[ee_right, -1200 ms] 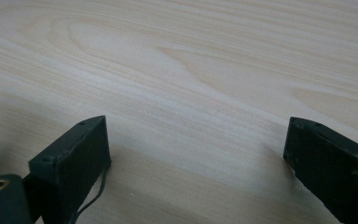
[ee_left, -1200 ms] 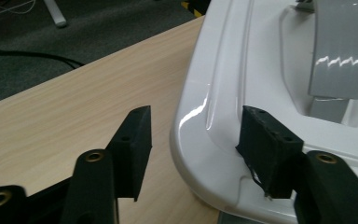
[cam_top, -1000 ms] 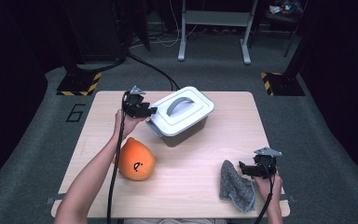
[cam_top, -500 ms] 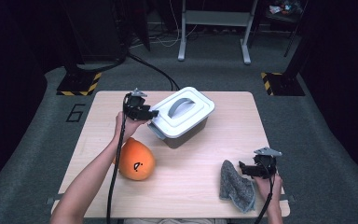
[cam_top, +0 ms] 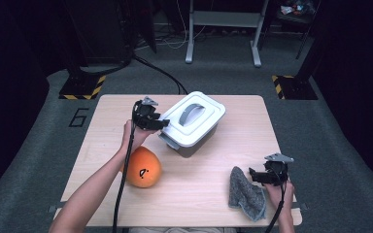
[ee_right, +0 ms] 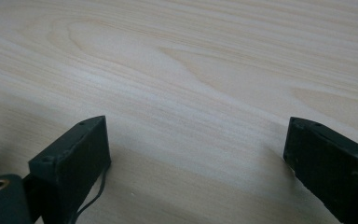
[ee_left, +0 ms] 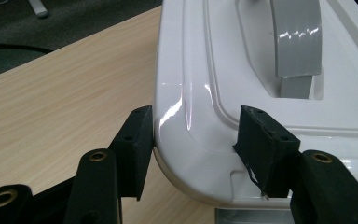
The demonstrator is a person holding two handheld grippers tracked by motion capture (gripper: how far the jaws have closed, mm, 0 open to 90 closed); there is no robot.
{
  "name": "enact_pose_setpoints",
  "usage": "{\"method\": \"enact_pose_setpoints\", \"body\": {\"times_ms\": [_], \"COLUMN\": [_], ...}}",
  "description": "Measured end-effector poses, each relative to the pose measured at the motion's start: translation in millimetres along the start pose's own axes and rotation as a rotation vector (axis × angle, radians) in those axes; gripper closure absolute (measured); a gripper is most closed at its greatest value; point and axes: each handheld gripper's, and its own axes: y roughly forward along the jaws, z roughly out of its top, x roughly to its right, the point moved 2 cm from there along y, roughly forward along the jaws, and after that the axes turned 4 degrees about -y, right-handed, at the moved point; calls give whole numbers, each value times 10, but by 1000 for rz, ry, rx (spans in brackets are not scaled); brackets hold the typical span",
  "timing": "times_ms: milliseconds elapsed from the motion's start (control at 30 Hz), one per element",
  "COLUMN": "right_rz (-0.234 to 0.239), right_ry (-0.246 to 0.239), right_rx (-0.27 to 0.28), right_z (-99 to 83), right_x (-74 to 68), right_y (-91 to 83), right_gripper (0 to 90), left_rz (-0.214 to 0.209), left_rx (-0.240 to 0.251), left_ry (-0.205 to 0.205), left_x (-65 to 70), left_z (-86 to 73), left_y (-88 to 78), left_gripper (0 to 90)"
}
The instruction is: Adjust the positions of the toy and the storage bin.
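the white box (cam_top: 193, 124) with a grey handle (cam_top: 190, 113) sits at the middle back of the counter (cam_top: 223, 194). its lid corner (ee_left: 193, 154) lies between the jaws of the left hand-held gripper (ee_left: 193, 144), which have just been opening (one pad at the rim, the other on the lid top). an orange ball (cam_top: 143, 167) lies near. the right hand-held gripper (ee_right: 196, 158) rests released beside a grey cloth (cam_top: 245, 191).
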Motion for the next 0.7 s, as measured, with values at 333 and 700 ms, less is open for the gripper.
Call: {"method": "enact_pose_setpoints", "body": {"times_ms": [333, 700], "right_rz": [0, 4], "right_ry": [-1, 5], "right_rx": [0, 0], "right_z": [0, 1], "right_x": [2, 5], "right_y": [1, 5], "right_gripper": [61, 61], "left_rz": [-18, -36], "left_rx": [-9, -21], "left_ry": [9, 16], "left_x": [188, 312], "left_z": [18, 23], "left_y": [35, 46], "left_gripper": [456, 457]}}
